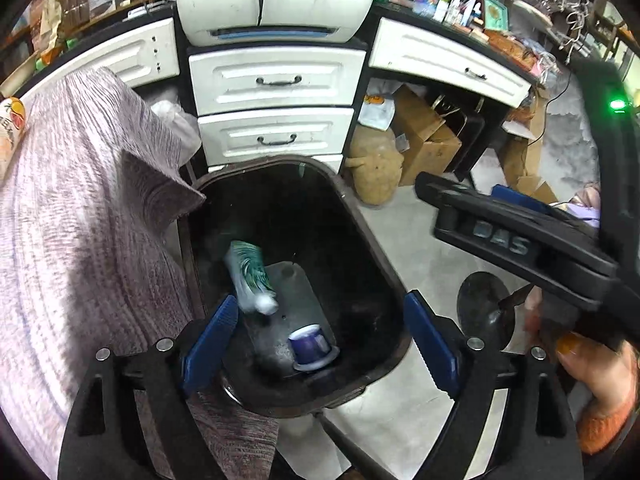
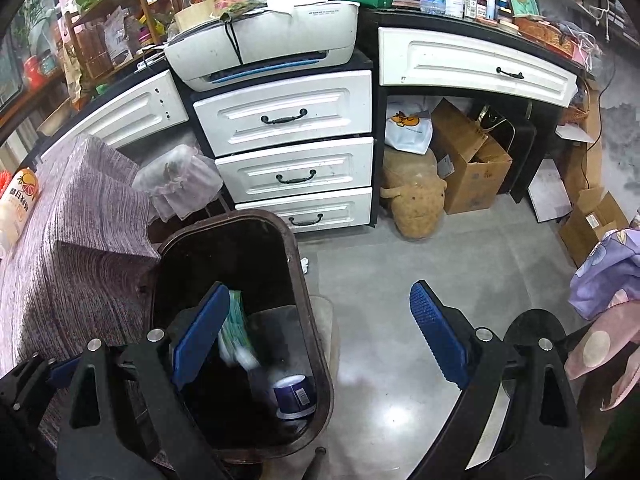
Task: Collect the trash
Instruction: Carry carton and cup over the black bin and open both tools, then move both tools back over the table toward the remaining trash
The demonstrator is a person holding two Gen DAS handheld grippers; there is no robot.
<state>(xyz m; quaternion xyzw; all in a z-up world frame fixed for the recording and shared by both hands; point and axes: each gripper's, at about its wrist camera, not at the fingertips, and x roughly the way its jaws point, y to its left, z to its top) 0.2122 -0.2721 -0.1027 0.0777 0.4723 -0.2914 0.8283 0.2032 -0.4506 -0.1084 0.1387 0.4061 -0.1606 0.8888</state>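
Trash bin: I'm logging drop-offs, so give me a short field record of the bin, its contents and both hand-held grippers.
bin: dark trash bin, open top, on the floor beside the cloth-covered table
contents: green-and-white bottle, blurred, inside the bin; blue-and-white cup on the bin's bottom
left hand-held gripper: open, empty, above the bin opening
right hand-held gripper: open, empty, one finger over the bin, the other over the floor
still on table: orange-labelled bottle
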